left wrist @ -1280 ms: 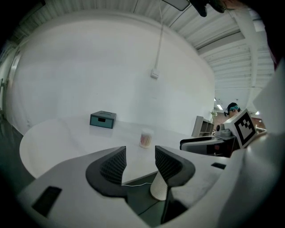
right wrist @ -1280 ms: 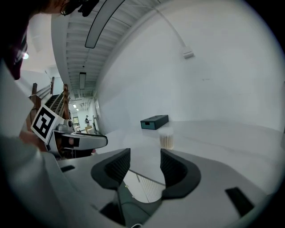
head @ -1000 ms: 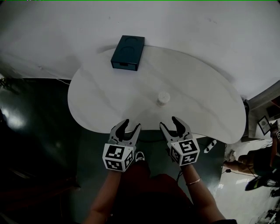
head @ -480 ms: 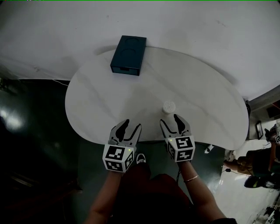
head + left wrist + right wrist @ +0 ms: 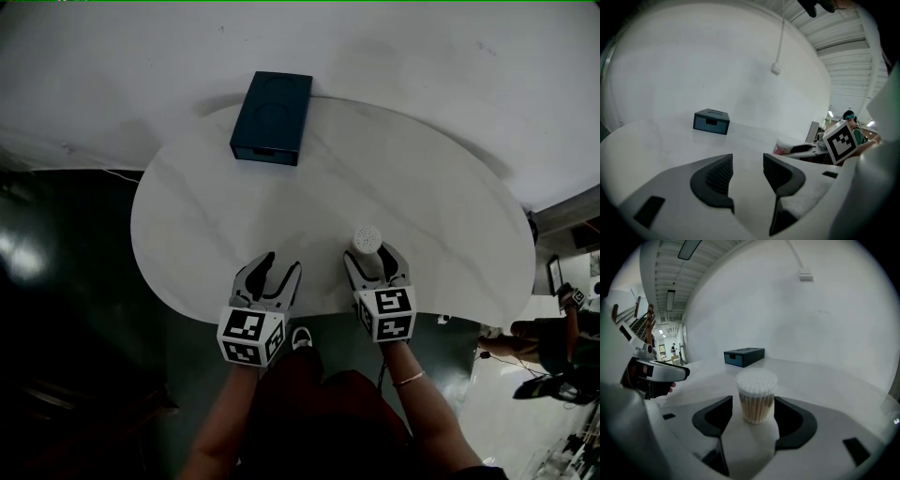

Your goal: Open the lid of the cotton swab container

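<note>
**Swab container between my right jaws**

The cotton swab container (image 5: pixel 757 390) stands upright near the table's (image 5: pixel 206 216) front edge, lid on. It sits untouched between my right hand-held gripper's (image 5: pixel 372 262) opening jaws. My left hand-held gripper (image 5: pixel 270 269) is farther off, jaws parted and empty.

In the head view only the top of the cotton swab container (image 5: pixel 367 238) showed; its lower wall was hidden behind the right gripper (image 5: pixel 373 262), whose jaws were opening with the container between them. In the left gripper view that gripper covered nearly all of it. Far right of the container, a person (image 5: pixel 553 336) was cut off by the picture's edge
</note>
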Demonstrator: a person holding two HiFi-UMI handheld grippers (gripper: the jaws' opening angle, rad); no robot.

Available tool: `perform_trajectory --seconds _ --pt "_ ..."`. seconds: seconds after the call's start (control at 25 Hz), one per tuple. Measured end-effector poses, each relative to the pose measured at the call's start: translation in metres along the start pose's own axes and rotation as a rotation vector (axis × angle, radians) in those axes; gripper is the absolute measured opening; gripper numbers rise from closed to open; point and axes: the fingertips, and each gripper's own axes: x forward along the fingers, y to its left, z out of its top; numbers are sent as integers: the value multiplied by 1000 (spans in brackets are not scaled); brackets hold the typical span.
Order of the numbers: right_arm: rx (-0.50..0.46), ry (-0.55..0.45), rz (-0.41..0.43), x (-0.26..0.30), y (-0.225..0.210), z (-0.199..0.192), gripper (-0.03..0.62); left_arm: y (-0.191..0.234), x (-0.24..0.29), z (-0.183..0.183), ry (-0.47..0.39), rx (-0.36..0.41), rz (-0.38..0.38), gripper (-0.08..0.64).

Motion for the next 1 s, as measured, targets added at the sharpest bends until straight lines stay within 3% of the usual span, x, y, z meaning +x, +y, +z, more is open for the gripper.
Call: perform_trajectory --seconds 0.72,1.0 --pt "20 1 -82 16 -11 6 265 8 10 -1 10 -15 -37 181" --pt "58 -58 -11 11 -8 12 264 7 2 7 -2 34 -43 181"
